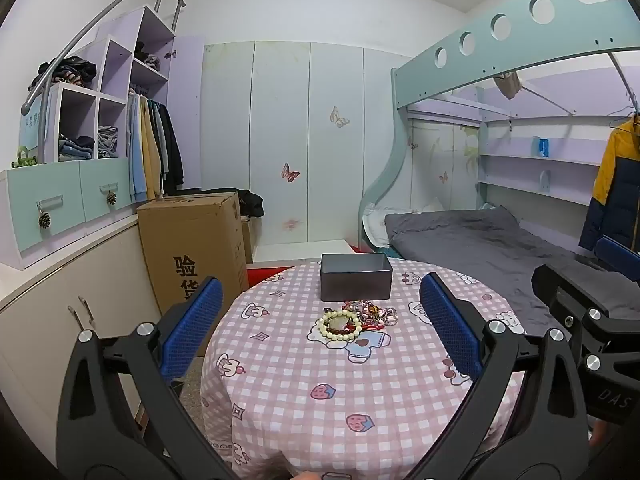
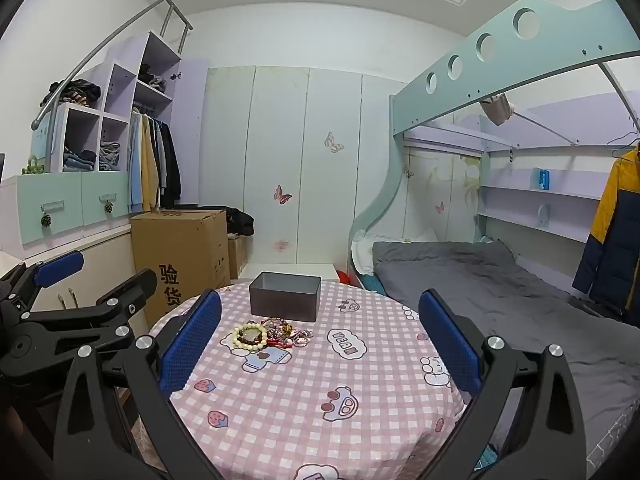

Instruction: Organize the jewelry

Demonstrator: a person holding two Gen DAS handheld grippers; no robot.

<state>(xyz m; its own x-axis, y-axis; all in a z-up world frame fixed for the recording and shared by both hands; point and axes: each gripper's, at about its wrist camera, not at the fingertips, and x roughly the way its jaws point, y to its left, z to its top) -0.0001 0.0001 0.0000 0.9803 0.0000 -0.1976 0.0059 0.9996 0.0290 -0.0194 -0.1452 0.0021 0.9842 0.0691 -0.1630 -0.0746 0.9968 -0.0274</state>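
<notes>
Standing at the far side of the round table [image 1: 360, 400], a grey box [image 1: 356, 282] is open at the top; its inside is hidden by the near wall. Jewelry [image 1: 352, 320] lies heaped on the checked cloth just in front of it, a pale bead bracelet [image 2: 250, 336] clearest, the smaller pieces too tangled to tell apart. Left gripper [image 1: 320, 320] and right gripper [image 2: 320, 344] hang above the near edge, jaws spread wide, holding nothing. A cardboard carton [image 2: 180, 256] and a bed [image 2: 500, 288] flank the table.
</notes>
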